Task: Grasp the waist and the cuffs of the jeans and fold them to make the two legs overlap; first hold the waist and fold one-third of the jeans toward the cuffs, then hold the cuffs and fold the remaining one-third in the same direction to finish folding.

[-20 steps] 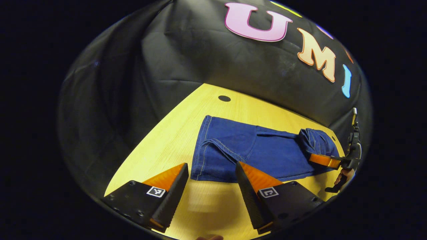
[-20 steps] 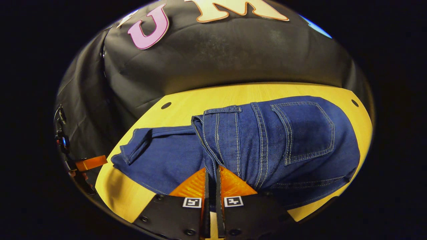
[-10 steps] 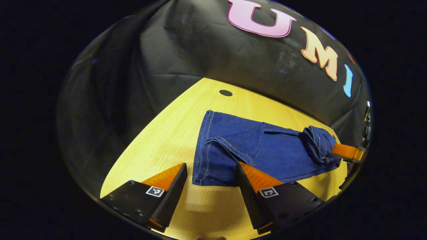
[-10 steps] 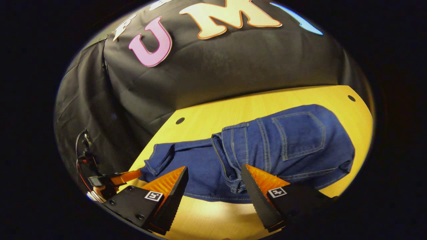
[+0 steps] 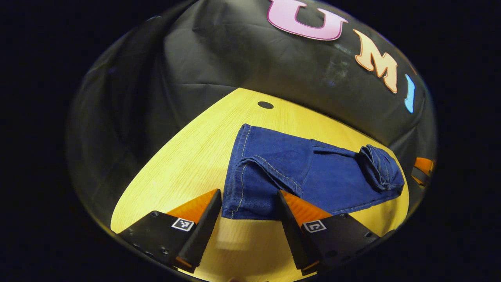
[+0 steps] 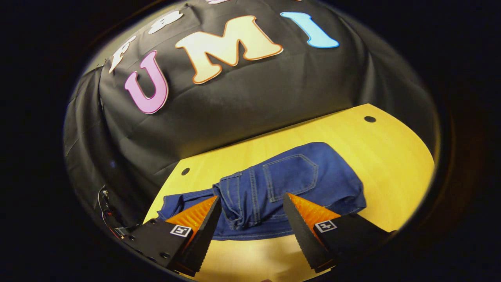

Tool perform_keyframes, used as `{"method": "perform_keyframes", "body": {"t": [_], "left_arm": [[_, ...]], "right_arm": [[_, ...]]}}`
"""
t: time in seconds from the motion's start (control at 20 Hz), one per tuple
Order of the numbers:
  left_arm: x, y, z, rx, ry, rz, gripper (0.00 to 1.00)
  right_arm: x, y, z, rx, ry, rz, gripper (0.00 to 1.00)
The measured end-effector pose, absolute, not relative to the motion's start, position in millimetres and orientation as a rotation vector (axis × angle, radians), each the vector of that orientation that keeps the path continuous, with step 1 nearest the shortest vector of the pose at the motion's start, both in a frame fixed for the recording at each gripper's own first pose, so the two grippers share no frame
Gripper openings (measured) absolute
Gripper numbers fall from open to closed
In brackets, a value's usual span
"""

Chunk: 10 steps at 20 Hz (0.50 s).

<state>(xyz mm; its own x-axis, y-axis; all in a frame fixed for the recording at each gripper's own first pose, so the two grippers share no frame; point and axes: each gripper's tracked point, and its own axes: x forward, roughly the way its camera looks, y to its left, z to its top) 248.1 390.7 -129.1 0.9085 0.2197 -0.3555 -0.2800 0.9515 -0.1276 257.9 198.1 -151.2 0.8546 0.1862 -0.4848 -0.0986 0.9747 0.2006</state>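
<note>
Jeans (image 5: 274, 172): blue denim cloth, matt, woven texture, pale contrast stitching along seams and pocket. Table (image 5: 188, 156) beneath jeans: light wood-grain finish, smooth, faint sheen. Fingers (image 6: 203, 223): ridged inner faces, matt, plastic-looking.

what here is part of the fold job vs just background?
Job:
- jeans, waist end already folded over, pocket up
- cuffs, next to grab
- left gripper, open at the cuffs
- right gripper, open by the folded waist

Background:
- table and its holes
- black cloth wall
</note>
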Motion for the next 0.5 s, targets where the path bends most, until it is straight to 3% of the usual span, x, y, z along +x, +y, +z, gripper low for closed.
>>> {"method": "perform_keyframes", "body": {"t": [0.3,0.45,0.5], "left_arm": [[247,396,-133,-0.099,0.321,0.321,0.79],[250,387,-132,-0.154,0.287,0.314,0.60],[253,382,-131,-0.185,0.275,0.297,0.45]], "right_arm": [[247,175,-144,0.197,0.519,0.097,0.98],[243,168,-139,0.205,0.503,0.082,0.98],[242,165,-136,0.206,0.496,0.076,0.98]]}}
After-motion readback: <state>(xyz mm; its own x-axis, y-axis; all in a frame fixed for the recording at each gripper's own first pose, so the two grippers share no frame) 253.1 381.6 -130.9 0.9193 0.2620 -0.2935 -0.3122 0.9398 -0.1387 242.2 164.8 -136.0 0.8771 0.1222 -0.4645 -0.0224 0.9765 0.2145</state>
